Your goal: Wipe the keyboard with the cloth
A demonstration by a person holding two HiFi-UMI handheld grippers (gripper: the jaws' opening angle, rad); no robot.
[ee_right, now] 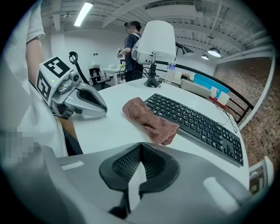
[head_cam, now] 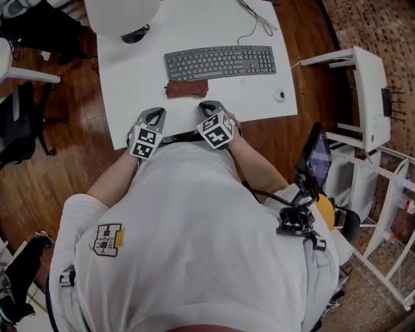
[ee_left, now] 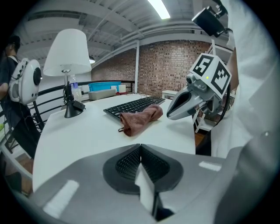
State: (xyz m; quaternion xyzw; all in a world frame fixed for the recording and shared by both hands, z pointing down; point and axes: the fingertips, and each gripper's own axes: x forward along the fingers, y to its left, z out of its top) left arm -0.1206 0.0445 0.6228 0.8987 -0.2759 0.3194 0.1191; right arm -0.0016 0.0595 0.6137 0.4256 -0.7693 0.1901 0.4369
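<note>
A dark keyboard [head_cam: 220, 61] lies across the white table [head_cam: 130, 78]. A crumpled reddish-brown cloth [head_cam: 187, 89] rests against its near edge, also visible as the cloth [ee_left: 141, 117] and the cloth [ee_right: 151, 120]. My left gripper [head_cam: 155, 114] and right gripper [head_cam: 206, 107] hover at the table's near edge, just short of the cloth. Both have their jaws pressed together with nothing between them. In its own view the left gripper [ee_left: 140, 147] is shut, and so is the right gripper [ee_right: 140, 146].
A white lamp [head_cam: 123, 16] stands at the table's far left. A small round object [head_cam: 279, 95] lies right of the keyboard, whose cable [head_cam: 256, 19] runs off the far edge. A white shelf unit [head_cam: 363, 97] stands to the right. A person [ee_right: 130, 48] stands in the background.
</note>
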